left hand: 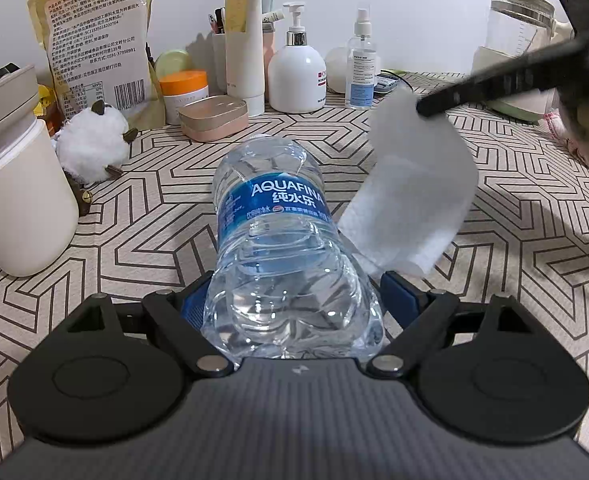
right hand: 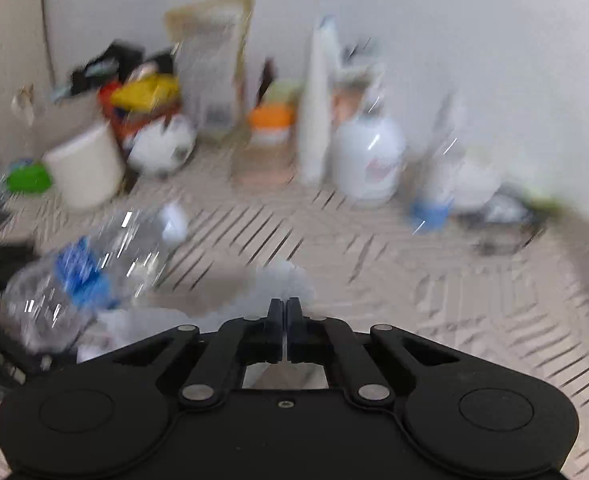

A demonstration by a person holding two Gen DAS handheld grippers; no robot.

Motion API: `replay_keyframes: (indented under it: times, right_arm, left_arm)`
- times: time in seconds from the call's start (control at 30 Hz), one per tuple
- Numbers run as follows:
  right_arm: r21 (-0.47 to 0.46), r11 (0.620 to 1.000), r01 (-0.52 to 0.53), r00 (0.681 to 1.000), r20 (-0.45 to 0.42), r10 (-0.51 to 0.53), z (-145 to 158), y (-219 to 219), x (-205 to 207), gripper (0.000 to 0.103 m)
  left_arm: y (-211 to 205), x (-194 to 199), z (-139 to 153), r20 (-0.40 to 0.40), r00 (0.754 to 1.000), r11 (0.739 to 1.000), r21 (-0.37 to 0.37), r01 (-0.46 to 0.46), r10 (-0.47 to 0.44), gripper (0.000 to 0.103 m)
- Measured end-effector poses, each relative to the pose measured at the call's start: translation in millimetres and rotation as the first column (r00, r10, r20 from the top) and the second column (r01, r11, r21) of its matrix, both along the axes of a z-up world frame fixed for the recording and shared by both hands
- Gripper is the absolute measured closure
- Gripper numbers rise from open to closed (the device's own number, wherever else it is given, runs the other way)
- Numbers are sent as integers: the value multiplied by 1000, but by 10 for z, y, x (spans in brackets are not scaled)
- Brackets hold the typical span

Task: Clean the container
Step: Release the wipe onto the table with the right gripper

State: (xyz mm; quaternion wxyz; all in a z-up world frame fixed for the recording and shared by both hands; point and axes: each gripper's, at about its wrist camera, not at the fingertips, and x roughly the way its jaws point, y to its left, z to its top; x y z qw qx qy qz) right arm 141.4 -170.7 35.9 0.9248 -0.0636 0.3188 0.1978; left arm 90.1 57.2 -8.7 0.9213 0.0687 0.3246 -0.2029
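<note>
- Nearest in the left wrist view: left gripper (left hand: 294, 300) clenched on the base end of a clear plastic water bottle with a blue label (left hand: 272, 216), lying lengthwise straight ahead, cap end pointing away over the geometric-patterned tablecloth (left hand: 514, 240).
- Just right of the bottle, touching or nearly touching its side: a white rectangular wipe sheet (left hand: 414, 184), hanging from the tips of the right gripper (left hand: 424, 109), which pinches the sheet's top edge.
- In the right wrist view, jaws of the right gripper pressed together, a pale scrap bunched below them.
- Judged stage: wiping seemingly under way or about to start; no dirt visible on the bottle, so share already cleaned impossible to tell.
- Far side: clutter of jars and a white pump dispenser (left hand: 296, 76) along the wall, untouched.
- Hard to read: right wrist view heavily motion-blurred; bottle cap hidden behind its own body; left pads mostly covered by the bottle.
</note>
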Motion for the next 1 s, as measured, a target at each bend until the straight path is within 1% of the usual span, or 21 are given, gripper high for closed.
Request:
replay_keyframes:
  times: [0.07,0.1,0.13,0.17,0.2,0.23,0.3,0.33,0.37,0.43,0.5,0.57,0.63,0.67,0.73,0.83,0.9,0.93,0.97,1.0]
  right_arm:
    - [44,999,-7,1000,8,6,81,-63,39,102]
    - [41,999,-14,1000,13,13,83,-59,61,102]
    - [13,1000,0,999,39,0,74,-45,73,102]
    - [-40,999,32,996,88,-29,59,-1,74,101]
    - [-102,993,57,990,136,-43,31,57,74,97]
    - [-126,990,63,988,149,-44,-3,81,103,95]
    - [-61,996,69,993,101,-63,-45,29,204,91]
    - [-31,996,81,994,74,-78,-62,6,240,79]
    - [-17,995,99,993,62,-98,-72,-9,251,63]
    - [-17,991,136,988,78,-134,-61,-10,173,51]
    - [-19,988,150,985,91,-148,-37,19,36,43]
    - [-12,994,112,989,95,-110,-45,81,-100,29]
    - [-23,999,40,996,76,-39,-92,208,-207,24]
    - [-37,999,3,998,57,-1,-140,290,-224,24]
    - [-66,997,-40,999,18,42,-261,438,-193,24]
    - [-97,993,-73,997,-28,70,-429,591,-87,26]
    - [-51,994,-100,995,-34,99,-472,589,-58,35]
    - [-35,993,-113,993,-38,112,-468,575,-58,45]
    - [-36,991,-128,991,-38,127,-459,569,-77,63]
    - [-27,988,-151,988,-46,150,-447,556,-99,71]
  left_arm:
    - [0,-2,1,0,1000,1000,0,-1,1,15]
    - [1,0,0,-3,1000,1000,2,-2,2,11]
    - [2,8,-1,-9,1000,1000,2,-3,3,9]
    - [3,10,-1,-12,1000,1000,1,-2,2,9]
    - [3,10,-1,-12,1000,1000,1,-2,2,9]
    - [3,11,-2,-12,1000,1000,1,-1,1,9]
    - [5,12,-2,-12,1000,1000,2,-1,1,9]
    - [5,13,-2,-12,1000,1000,2,-2,2,9]
    - [5,13,-2,-11,1000,1000,3,-2,2,8]
    - [3,14,-2,-11,1000,1000,5,-3,3,8]
    - [3,16,-3,-11,1000,1000,7,-4,4,8]
    - [3,19,-3,-11,1000,1000,8,-5,6,7]
    - [5,21,-1,-12,1000,1000,7,-6,6,7]
    - [7,23,0,-12,1000,1000,7,-5,5,7]
    - [10,25,1,-13,1000,1000,6,-5,5,7]
    - [10,24,3,-13,1000,1000,6,-4,4,7]
    - [9,23,3,-13,1000,1000,6,-4,4,7]
    - [8,23,4,-13,1000,1000,7,-4,5,7]
    - [6,22,4,-13,1000,1000,7,-5,5,7]
    - [5,23,3,-13,1000,1000,7,-5,5,7]
